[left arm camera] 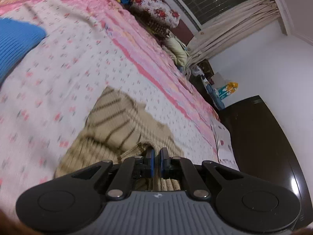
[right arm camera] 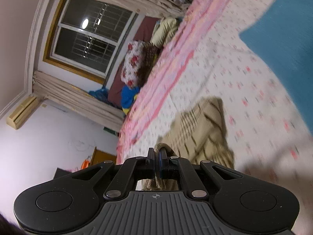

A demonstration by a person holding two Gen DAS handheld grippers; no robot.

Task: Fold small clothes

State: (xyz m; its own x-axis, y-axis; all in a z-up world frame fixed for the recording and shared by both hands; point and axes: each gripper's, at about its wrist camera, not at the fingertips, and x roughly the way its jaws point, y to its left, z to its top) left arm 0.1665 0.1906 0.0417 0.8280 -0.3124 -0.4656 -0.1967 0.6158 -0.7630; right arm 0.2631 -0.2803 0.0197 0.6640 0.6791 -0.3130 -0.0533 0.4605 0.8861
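Knitwear, beige with dark brown stripes, is the thing being handled: a small sweater [left arm camera: 119, 125] lying on a bed. The bedsheet [left arm camera: 64, 74] under it is white with small pink and grey flowers, and it has a broad pink striped border along its far side.

The left gripper [left arm camera: 156, 157] has its jaws drawn narrow, pinching a ribbed beige edge of the sweater between the blue pads. The cloth bunches up in a loop just in front of the fingertips. From there the rest of the sweater trails away across the sheet, blurred by motion.

The right gripper [right arm camera: 155, 154] is likewise clamped tight on a ribbed edge of the sweater [right arm camera: 203, 129]. A fold of knit pokes out above its fingertips, and more hangs below, between the arms of the gripper.

Beside the sweater on the sheet, well apart from it, lies a blue cloth [left arm camera: 17, 43]; in the right wrist view it fills the far corner [right arm camera: 283, 31].

Beyond the pink border of the sheet, against the wall, sit a flowered pillow [left arm camera: 156, 9] and a cream one [left arm camera: 177, 49]. Above them is a barred window [right arm camera: 86, 37] with beige curtains [left arm camera: 234, 23] gathered at its sides. A dark wooden footboard [left arm camera: 264, 141] closes off the end of the bed.
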